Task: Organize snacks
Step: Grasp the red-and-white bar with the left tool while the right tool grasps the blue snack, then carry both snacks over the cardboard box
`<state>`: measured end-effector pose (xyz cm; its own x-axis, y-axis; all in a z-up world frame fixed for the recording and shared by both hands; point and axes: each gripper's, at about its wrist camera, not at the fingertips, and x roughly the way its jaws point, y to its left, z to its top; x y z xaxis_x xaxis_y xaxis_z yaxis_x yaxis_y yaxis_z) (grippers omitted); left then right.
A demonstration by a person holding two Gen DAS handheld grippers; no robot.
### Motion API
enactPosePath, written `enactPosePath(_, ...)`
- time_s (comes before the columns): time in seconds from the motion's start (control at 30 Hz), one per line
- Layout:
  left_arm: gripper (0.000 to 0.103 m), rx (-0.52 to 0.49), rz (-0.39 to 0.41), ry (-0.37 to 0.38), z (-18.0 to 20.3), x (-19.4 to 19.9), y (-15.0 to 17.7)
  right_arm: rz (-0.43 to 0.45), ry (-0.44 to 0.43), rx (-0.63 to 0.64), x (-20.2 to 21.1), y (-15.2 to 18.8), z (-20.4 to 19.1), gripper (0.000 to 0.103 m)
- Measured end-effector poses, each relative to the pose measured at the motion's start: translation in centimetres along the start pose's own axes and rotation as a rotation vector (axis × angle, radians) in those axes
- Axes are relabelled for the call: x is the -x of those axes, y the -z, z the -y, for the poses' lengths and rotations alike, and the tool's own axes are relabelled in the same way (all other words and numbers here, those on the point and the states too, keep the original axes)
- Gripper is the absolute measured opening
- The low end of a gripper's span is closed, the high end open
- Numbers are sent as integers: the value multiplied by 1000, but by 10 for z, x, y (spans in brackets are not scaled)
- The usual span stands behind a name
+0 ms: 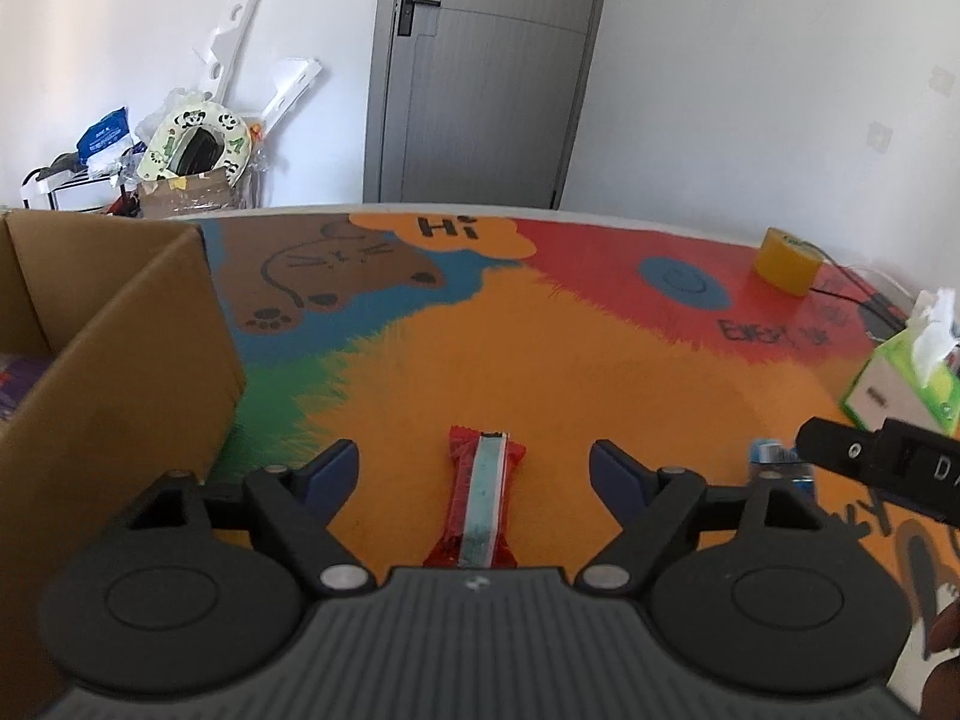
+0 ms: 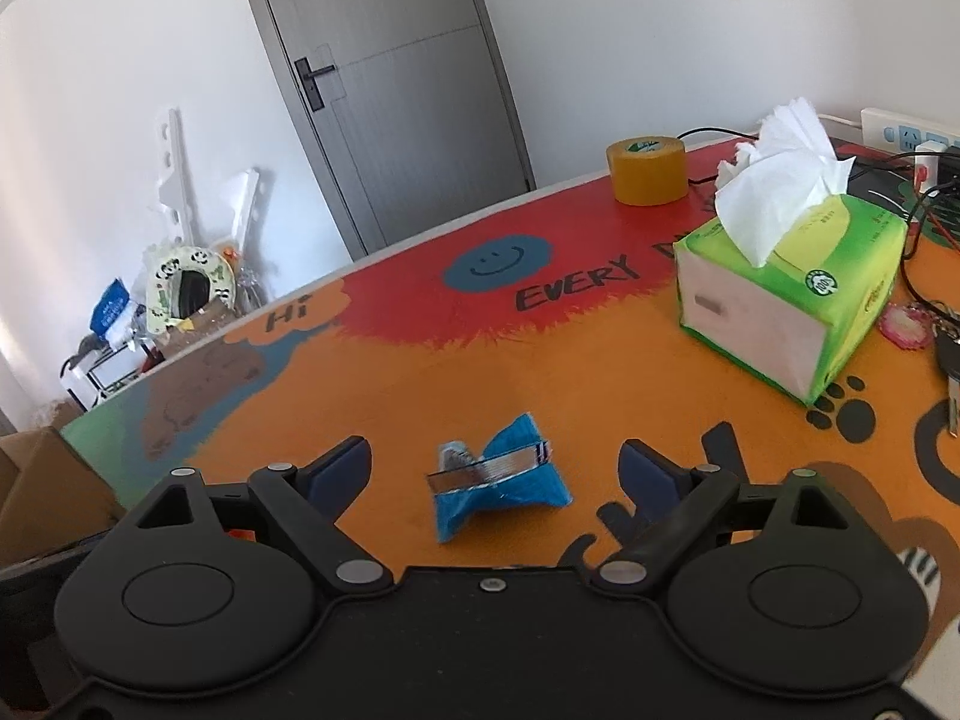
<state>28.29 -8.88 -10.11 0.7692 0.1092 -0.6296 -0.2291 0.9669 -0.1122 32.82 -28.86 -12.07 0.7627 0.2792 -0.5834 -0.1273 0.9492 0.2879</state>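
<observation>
Left claw (image 1: 474, 468): stood wide, pads clear of everything, with the red snack bar (image 1: 478, 501) lying lengthwise on the bench (image 1: 540, 360) between the two fingers, not yet gripped.
Right claw (image 2: 495, 468): also wide and empty, with the blue snack packet (image 2: 501, 483) flat on the bench between its fingers, touched by neither pad.
Red snack bar: a red wrapper with a pale strip along its top, lying in the open just right of the cardboard box (image 1: 120, 372).
Blue snack packet: crumpled, with a silver band across it, near the middle of the orange patch, well apart from the tissue box (image 2: 786, 300).
Cardboard box: open-topped, at the left edge of the bench; something purple showed inside at the far left of the left wrist view, too blurred to name.
Other things: a roll of yellow tape (image 2: 647, 171), keys (image 2: 948, 354) and cables sat toward the far right, off the working area.
Done so far: judging by the blurred contents, perhaps some items were already boxed; this could not be confirmed.
Left to do: both visible snacks remained on the bench; each probably needed closing on, lifting and carrying into the box.
Stage: the approach to a two-handed pick, with both claws lined up over their targets.
</observation>
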Motion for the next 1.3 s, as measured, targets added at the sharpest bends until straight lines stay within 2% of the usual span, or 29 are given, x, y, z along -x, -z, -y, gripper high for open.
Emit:
enactPosePath(0.1,76,-5,-10,-15,1,-7,2,-2,9,11,-8,-2,2,90)
enactPosePath(0.23,65,-9,-27,-24,2,-12,7,-3,5,29,-15,-3,-2,90)
enactPosePath(0.33,58,-24,-13,-36,3,-10,10,-10,0,54,-21,0,-8,87)
enactPosePath(0.4,49,-18,-9,-29,0,-9,10,-25,-4,74,-26,2,-12,77)
enactPosePath(0.47,34,-23,-11,-22,-1,-8,10,-54,3,70,-31,5,-10,56)
enactPosePath(0.57,19,-18,-17,7,-2,-5,11,-39,16,81,-23,8,-10,41)
enactPosePath(0.87,19,2,-27,58,-4,17,25,-25,-5,28,17,27,-7,38)
enactPosePath(1.3,19,13,39,116,-15,67,28,27,-43,10,62,42,-28,38)
